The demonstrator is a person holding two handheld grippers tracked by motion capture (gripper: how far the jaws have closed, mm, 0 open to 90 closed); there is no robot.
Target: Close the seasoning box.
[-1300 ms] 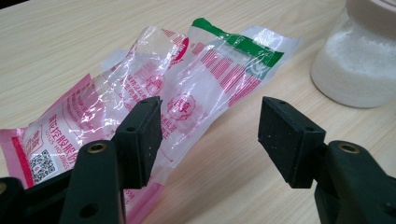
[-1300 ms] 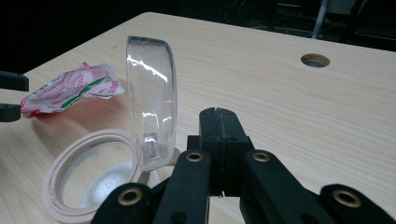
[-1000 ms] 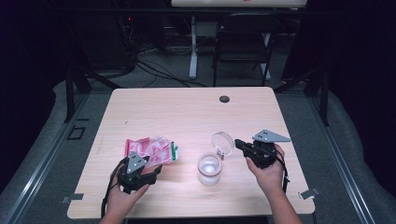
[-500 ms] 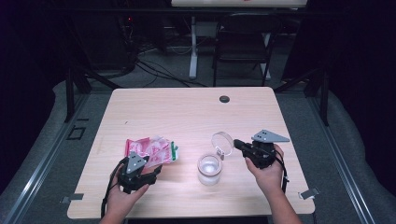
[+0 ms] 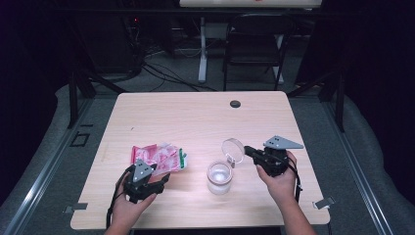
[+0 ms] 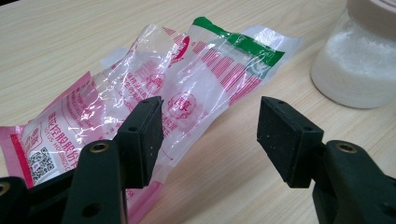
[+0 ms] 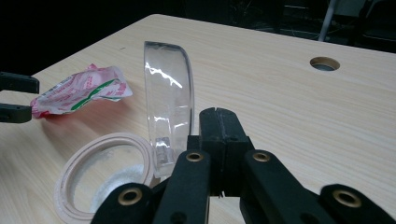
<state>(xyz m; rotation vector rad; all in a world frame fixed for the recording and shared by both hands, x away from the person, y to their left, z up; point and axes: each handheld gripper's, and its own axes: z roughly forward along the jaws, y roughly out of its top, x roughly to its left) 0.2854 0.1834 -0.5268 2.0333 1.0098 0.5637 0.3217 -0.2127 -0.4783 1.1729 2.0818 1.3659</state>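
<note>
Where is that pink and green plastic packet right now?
In the high view the plastic packet lies flat on the table's left half, just ahead of the left gripper, with the open jar to its right.

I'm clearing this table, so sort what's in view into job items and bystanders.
Part of the job:
- clear glass jar of white powder
- its clear hinged lid, pinched by the shut right gripper
- crinkled pink, red and green plastic packets, before the open left gripper

Just lying about:
- round grommet hole in the wooden table
- black folding chair
</note>
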